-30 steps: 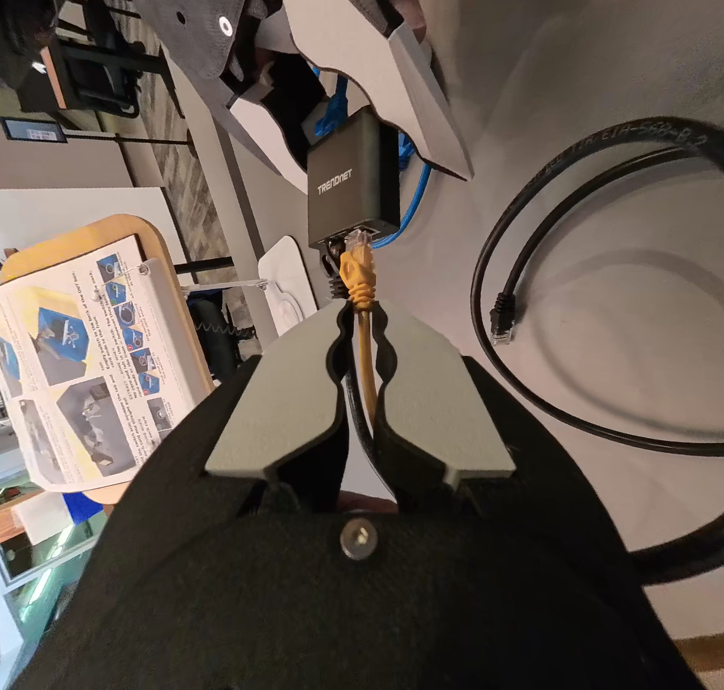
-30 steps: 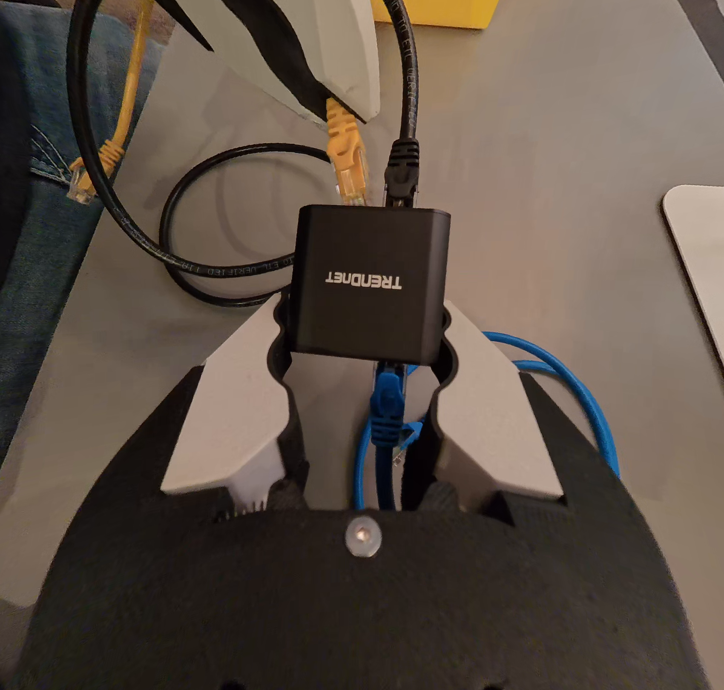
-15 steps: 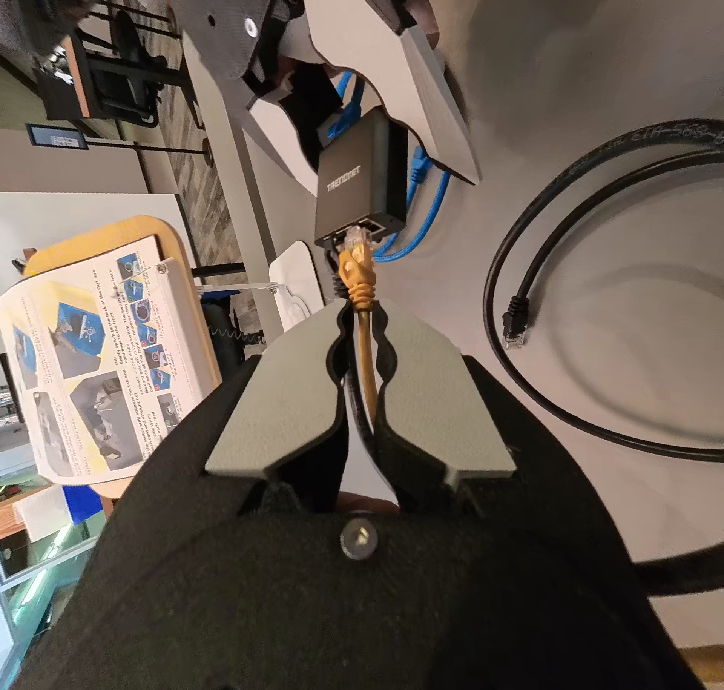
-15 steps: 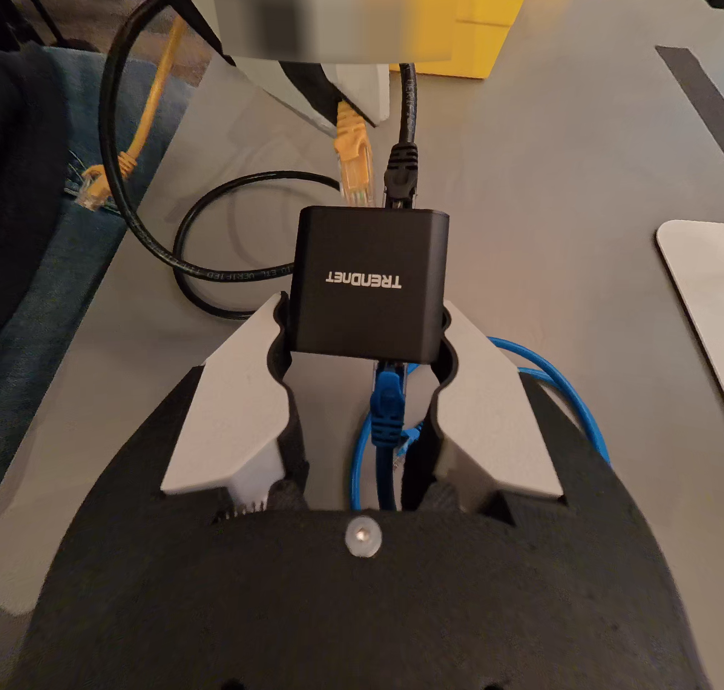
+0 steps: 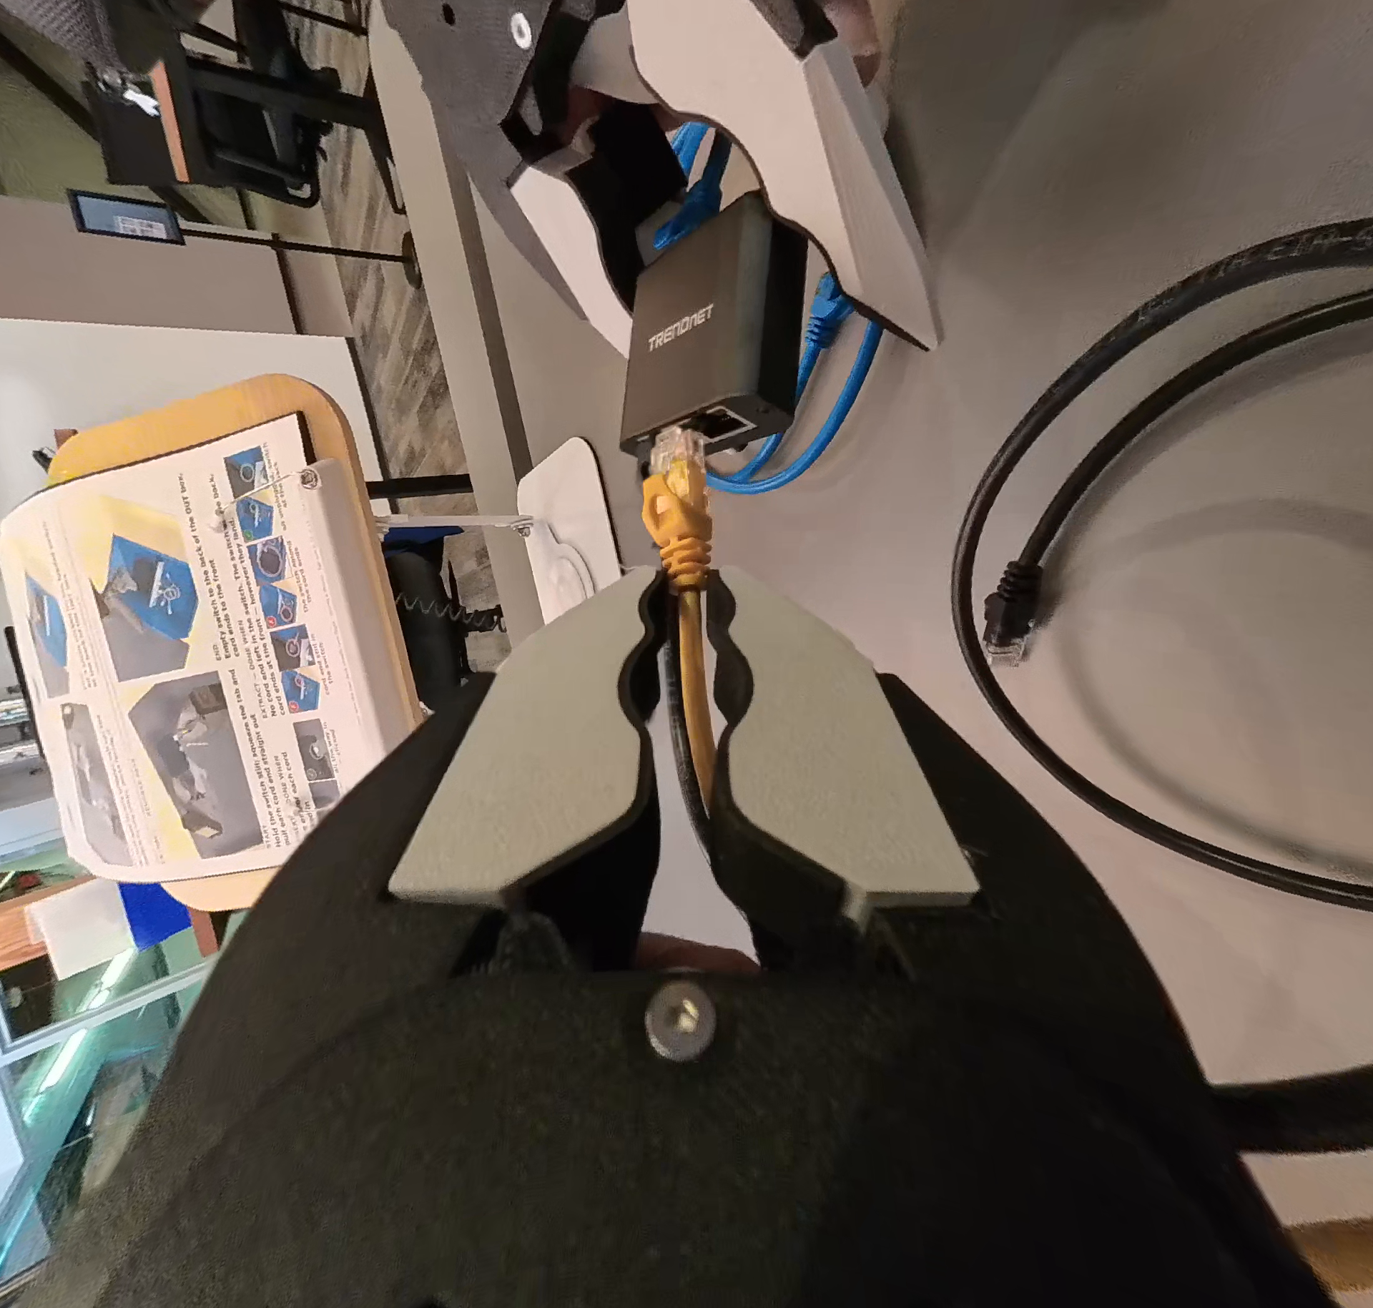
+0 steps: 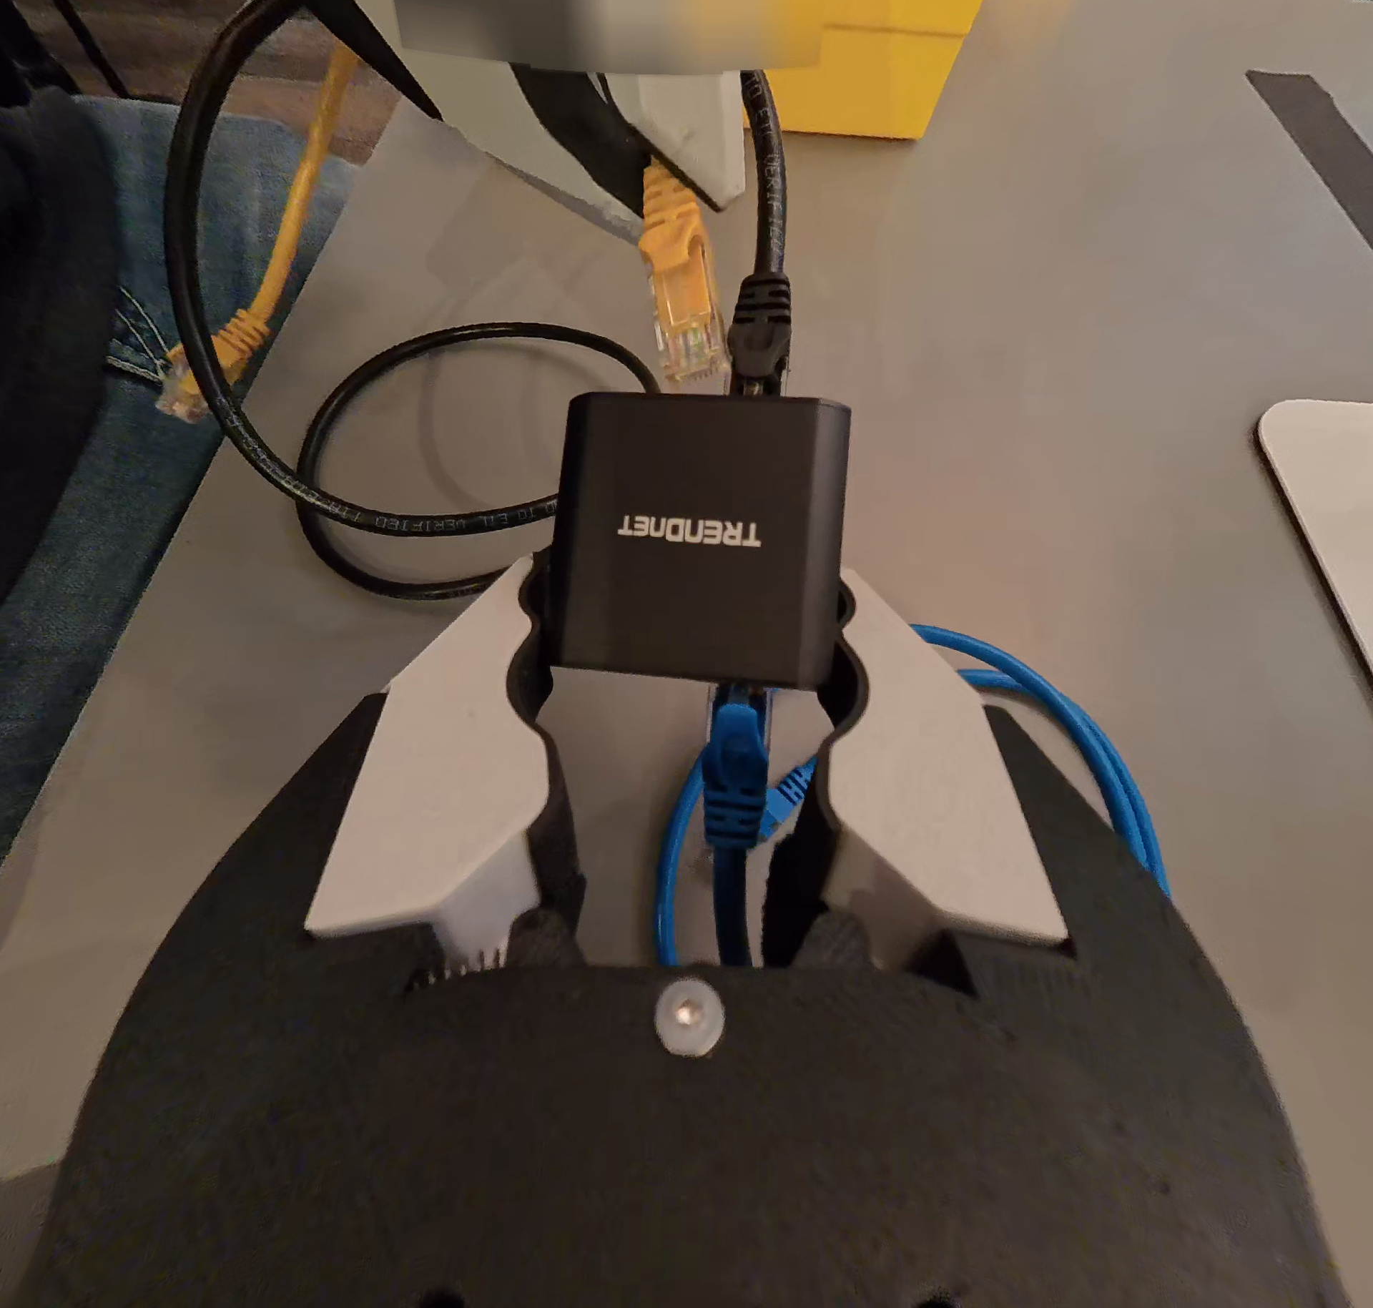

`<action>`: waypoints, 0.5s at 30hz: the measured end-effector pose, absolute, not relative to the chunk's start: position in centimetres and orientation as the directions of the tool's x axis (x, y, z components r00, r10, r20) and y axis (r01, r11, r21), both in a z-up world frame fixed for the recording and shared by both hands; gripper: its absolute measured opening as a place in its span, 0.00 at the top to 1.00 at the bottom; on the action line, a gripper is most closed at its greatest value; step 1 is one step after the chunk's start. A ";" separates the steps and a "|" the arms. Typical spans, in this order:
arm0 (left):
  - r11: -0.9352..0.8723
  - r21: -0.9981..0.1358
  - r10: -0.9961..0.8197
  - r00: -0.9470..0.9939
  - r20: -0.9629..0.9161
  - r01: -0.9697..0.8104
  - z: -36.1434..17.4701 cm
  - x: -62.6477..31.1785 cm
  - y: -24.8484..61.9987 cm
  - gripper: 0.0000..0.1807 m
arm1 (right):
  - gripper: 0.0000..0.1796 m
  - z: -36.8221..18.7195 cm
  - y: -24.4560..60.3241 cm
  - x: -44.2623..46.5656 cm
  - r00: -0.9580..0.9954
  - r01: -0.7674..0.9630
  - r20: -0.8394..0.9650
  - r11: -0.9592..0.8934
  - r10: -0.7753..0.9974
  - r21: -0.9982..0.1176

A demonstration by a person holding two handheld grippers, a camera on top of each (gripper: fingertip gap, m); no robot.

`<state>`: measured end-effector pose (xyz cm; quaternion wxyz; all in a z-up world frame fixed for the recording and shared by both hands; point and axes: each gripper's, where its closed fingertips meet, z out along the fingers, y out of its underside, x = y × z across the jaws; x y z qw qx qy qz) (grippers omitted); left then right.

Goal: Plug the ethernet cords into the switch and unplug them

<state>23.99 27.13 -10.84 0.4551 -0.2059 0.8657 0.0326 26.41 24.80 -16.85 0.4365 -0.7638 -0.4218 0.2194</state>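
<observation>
My right gripper (image 6: 691, 604) is shut on the black switch (image 6: 698, 537) and holds it by its sides over the grey table (image 6: 1077, 395). A blue plug (image 6: 732, 774) sits in the switch's near face. A black plug (image 6: 758, 329) sits in its far face. My left gripper (image 5: 687, 589) is shut on the yellow cord (image 5: 695, 678) just behind its plug (image 5: 676, 485). The plug's clear tip is at the mouth of a port on the switch (image 5: 706, 351); I cannot tell if it is inside. In the right wrist view the yellow plug (image 6: 680, 291) lies beside the black one.
The black cord's loop (image 5: 1040, 752) and its loose plug (image 5: 1010, 618) lie on the table. The yellow cord's other end (image 6: 215, 358) hangs off the table edge over a person's jeans. A yellow box (image 6: 877, 69) stands at the back. A white pad (image 6: 1322, 499) lies at the right. Across from one pair of fingers to the other is roughly 7 cm.
More of the yellow plug's clear tip shows outside the switch than a second ago. Both grippers keep their holds; the views have shifted a little.
</observation>
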 end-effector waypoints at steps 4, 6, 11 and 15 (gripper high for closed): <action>0.901 -0.130 -0.335 -0.475 -0.814 -0.414 -11.0 24.1 27.8 0.95 | 0.61 -17.4 25.1 27.0 0.567 0.460 0.034 -0.282 0.823 -0.842; 0.893 -0.148 -0.353 -0.459 -0.815 -0.424 -10.9 24.1 28.0 0.95 | 0.61 -17.6 25.1 27.1 0.570 0.460 0.030 -0.288 0.821 -0.840; 0.888 -0.168 -0.367 -0.440 -0.820 -0.428 -10.7 24.1 28.0 0.95 | 0.61 -17.7 25.3 27.3 0.572 0.458 0.037 -0.282 0.819 -0.843; 0.896 -0.160 -0.357 -0.457 -0.815 -0.414 -10.9 23.9 27.6 0.95 | 0.61 -17.6 25.2 27.2 0.564 0.452 0.035 -0.273 0.825 -0.849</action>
